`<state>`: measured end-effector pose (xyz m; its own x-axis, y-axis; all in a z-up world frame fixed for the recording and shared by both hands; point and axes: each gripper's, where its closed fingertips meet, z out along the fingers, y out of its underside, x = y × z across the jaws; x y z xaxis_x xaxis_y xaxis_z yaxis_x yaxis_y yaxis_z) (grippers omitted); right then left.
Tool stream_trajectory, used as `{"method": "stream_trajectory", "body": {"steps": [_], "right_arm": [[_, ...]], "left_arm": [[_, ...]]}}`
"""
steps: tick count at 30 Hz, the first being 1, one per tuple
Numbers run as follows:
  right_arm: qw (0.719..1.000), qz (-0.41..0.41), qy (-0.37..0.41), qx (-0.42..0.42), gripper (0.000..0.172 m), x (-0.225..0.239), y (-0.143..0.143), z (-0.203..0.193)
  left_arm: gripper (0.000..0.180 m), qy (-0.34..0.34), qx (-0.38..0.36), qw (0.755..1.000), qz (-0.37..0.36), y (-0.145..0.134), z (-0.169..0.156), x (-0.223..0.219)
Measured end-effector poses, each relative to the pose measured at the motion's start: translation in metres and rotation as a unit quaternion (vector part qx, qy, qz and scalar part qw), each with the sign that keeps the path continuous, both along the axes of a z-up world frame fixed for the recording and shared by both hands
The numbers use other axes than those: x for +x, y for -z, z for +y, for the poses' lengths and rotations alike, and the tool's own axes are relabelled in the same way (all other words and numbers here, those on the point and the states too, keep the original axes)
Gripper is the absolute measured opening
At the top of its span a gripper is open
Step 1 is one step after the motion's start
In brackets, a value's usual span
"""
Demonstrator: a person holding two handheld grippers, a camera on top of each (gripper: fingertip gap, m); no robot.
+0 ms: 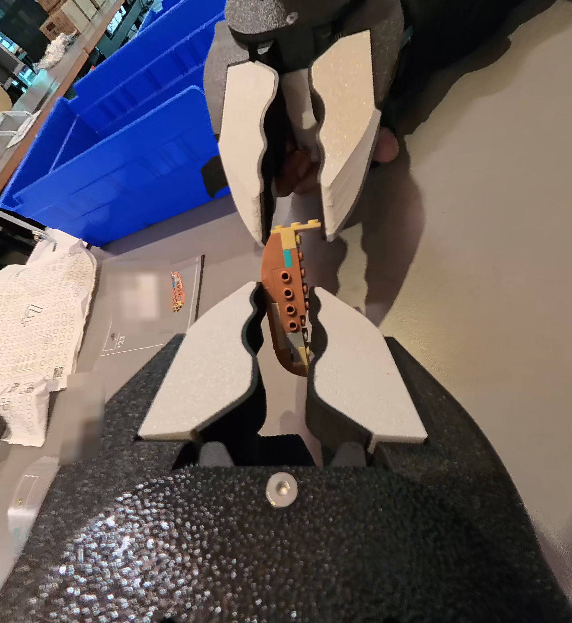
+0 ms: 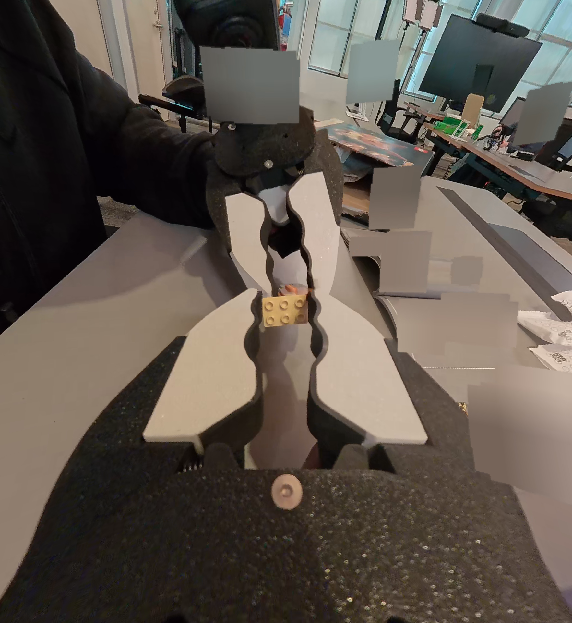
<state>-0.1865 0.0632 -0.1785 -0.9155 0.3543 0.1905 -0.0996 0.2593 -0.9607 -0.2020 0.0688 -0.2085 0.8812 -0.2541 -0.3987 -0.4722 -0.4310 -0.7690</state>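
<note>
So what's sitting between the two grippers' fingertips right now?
Only the brown brick model, seen in the left wrist view: left gripper clamps its near end, right gripper pinches the tan plate at its far end.

Both tongs face each other tip to tip, pretty much nose to nose. The left tongs [image 1: 286, 310] are narrowly parted and clamped on a brown brick model [image 1: 283, 296]. The right tongs [image 2: 284, 312] pinch the tan plate [image 2: 284, 312] at its far end. A dark sleeve [image 2: 126, 151] runs behind the left one.
</note>
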Motion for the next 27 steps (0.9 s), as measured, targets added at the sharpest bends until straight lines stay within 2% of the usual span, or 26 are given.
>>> {"method": "stream_trajectory", "body": {"steps": [6,11,20,27], "right_arm": [[1.000,-0.006,0.003,0.002,0.037,-0.0011,-0.0001,0.0028],[1.000,-0.005,-0.002,0.008,0.027,0.0006,0.0024,0.0019],[1.000,0.010,-0.002,0.016,0.026,0.0005,0.0042,0.0012],[0.999,0.011,0.023,0.030,0.025,-0.0038,0.0082,0.0006]], "left_arm": [[0.024,0.003,0.009,0.999,-0.041,-0.0035,-0.0006,0.0000],[0.024,0.012,0.005,0.999,-0.043,-0.0022,-0.0003,0.0041],[0.024,0.013,-0.004,0.998,-0.065,-0.0009,-0.0013,0.0057],[0.024,-0.006,-0.017,0.998,-0.055,0.0041,-0.0012,0.0007]]}}
